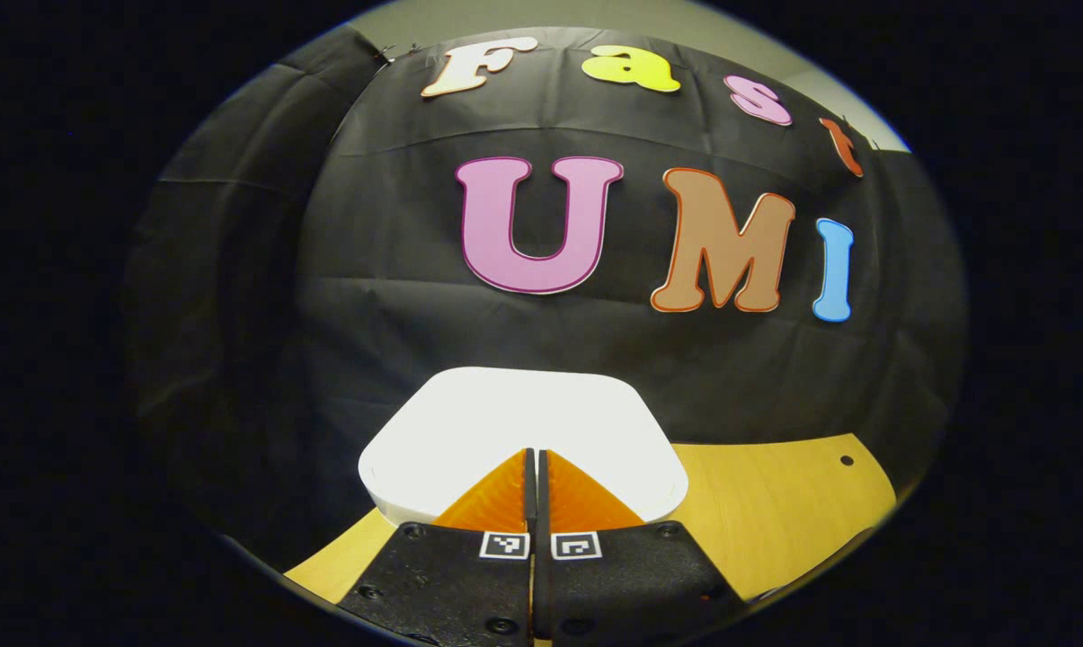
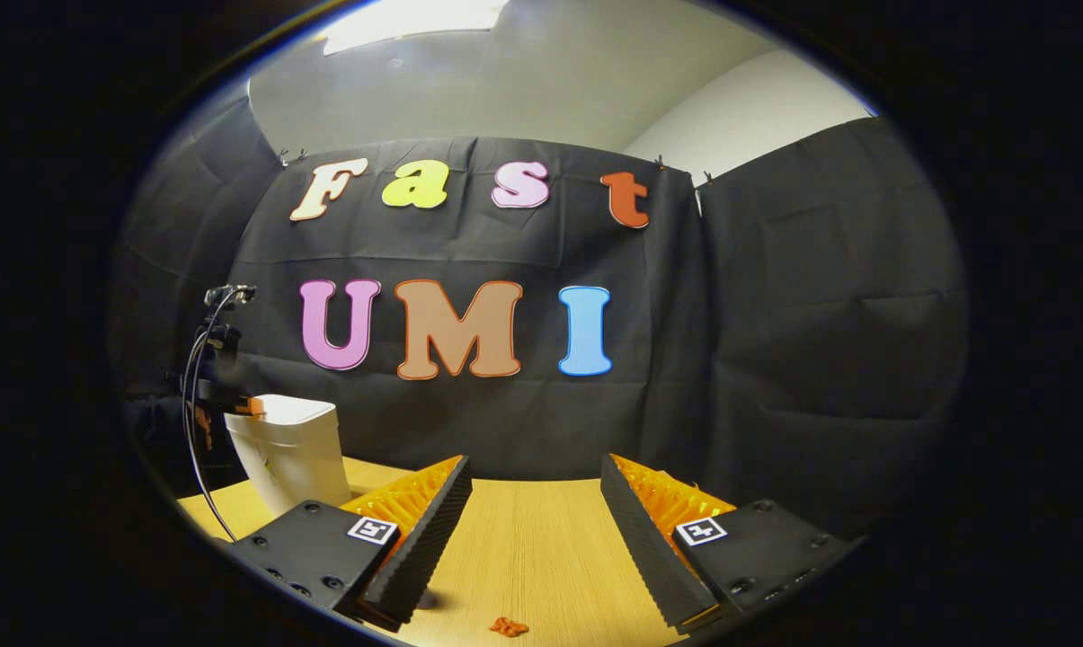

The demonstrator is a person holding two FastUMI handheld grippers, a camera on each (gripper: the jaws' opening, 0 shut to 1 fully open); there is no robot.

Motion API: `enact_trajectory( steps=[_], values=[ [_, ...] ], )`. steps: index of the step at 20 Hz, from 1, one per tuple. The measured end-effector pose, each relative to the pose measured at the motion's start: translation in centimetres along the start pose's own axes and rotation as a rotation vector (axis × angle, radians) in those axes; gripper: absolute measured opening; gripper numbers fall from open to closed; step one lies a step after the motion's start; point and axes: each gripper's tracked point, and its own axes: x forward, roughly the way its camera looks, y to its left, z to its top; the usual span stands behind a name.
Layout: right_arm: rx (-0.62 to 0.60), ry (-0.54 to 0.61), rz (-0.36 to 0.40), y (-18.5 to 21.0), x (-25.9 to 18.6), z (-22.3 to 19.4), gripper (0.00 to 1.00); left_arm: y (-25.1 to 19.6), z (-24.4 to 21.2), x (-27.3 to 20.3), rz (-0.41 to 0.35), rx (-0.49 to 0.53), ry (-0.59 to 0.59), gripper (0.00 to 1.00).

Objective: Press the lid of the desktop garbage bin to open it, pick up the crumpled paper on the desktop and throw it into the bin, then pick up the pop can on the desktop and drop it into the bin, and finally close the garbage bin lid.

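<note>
In the left gripper view, the left gripper (image 1: 536, 467) points forward toward twelve o'clock with its two fingers pressed together, only a thin seam between them and nothing pinched. Their tips sit over the near edge of the white lid (image 1: 523, 422) of the desktop garbage bin (image 1: 388, 503), which lies flat and closed; whether the tips actually touch the lid cannot be told. The lid is a rounded rectangle whose long axis runs from nine o'clock to three o'clock. The bin stands on a light wooden table (image 1: 775, 512), which extends toward four o'clock, where a small dark hole (image 1: 847, 460) marks its surface. In the right gripper view, the right gripper (image 2: 536, 503) hovers above the wooden table (image 2: 532, 548) with its fingers spread wide apart, holding nothing. The white bin (image 2: 289, 458) stands upright at about nine o'clock, tapering toward its base, its long axis vertical and its lid level on top. The left gripper (image 2: 249, 406) reaches over the bin's near top edge, a dark cable (image 2: 190, 431) looping down beside it. A small orange scrap (image 2: 509, 626) lies on the table at six o'clock.
</note>
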Motion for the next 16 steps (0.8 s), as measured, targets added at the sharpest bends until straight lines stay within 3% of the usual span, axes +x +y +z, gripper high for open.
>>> enact_trajectory(
  steps=[4, 5, 6, 7, 8, 10, 11, 13, 14, 16],
  values=[
    [-0.015, -0.01, 0.027, 0.8, 0.4, 0.4, 0.97, -1.5, 2.1, -1.5, -0.058, 0.033, -0.079, 0.0],
    [-0.015, -0.011, 0.037, 0.9, 0.6, 0.5, 0.97, -2.0, 2.9, -2.0, -0.071, 0.032, -0.105, 0.05],
    [-0.014, -0.013, 0.05, 1.1, 0.9, 0.7, 0.97, -2.9, 3.9, -2.6, -0.093, 0.037, -0.129, 0.13],
    [-0.012, -0.017, 0.059, 1.2, 1.4, 0.8, 0.97, -3.5, 4.6, -3.4, -0.101, 0.043, -0.154, 0.34],
    [-0.009, -0.015, 0.068, 1.2, 1.8, 0.9, 0.97, -4.2, 5.1, -4.2, -0.112, 0.048, -0.168, 0.48],
    [-0.004, -0.008, 0.099, 1.8, 2.6, 0.7, 0.97, -5.6, 5.6, -6.1, -0.14, 0.044, -0.198, 0.58],
    [-0.002, 0.0, 0.104, 1.7, 3.1, 0.3, 0.97, -6.5, 5.8, -7.0, -0.154, 0.039, -0.206, 0.78],
    [0.012, 0.033, 0.123, 1.9, 3.9, -0.8, 0.97, -7.9, 5.8, -9.0, -0.174, 0.041, -0.228, 0.96],
    [0.021, 0.053, 0.131, 2.0, 4.3, -1.6, 0.97, -8.5, 5.9, -10.0, -0.185, 0.046, -0.245, 0.99],
    [0.035, 0.094, 0.141, 1.9, 4.9, -3.0, 0.97, -9.9, 6.2, -11.7, -0.212, 0.043, -0.278, 0.96]
  ],
)
